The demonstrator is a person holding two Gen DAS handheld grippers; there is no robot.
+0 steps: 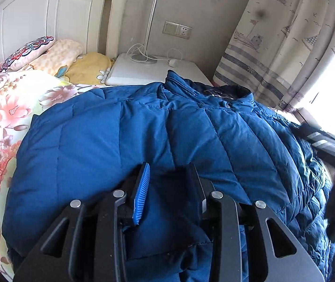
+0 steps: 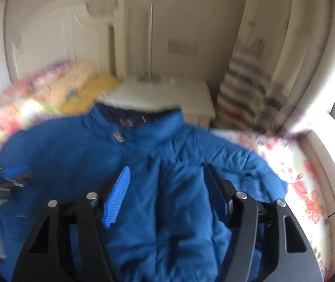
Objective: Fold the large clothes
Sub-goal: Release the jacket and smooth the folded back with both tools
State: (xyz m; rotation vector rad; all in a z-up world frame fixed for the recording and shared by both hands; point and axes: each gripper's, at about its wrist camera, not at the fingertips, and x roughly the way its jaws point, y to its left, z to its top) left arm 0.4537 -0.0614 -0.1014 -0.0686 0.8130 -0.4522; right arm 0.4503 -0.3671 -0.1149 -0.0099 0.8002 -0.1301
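A large blue quilted jacket [image 1: 144,129] lies spread on the bed with its collar [image 1: 226,94] toward the bedside table. My left gripper [image 1: 168,171] sits low on the jacket's near part. Its jaws stand a little apart, a fold of blue fabric lies between them, and the blue left pad [image 1: 141,192] shows its face free of the cloth. In the blurred right wrist view, the jacket [image 2: 73,152] fills the middle, and my right gripper [image 2: 167,171] hangs over it with jaws wide apart and nothing gripped. The left gripper [image 2: 14,172] shows at that view's left edge.
A floral bedspread [image 1: 2,108] covers the bed, with pillows [image 1: 57,56] stacked by the white headboard [image 1: 38,11]. A white bedside table [image 1: 144,72] carries a lamp [image 1: 151,23] and a cable. A patterned curtain [image 1: 285,47] hangs at the right, and a dark striped item [image 1: 320,141] lies beside the jacket.
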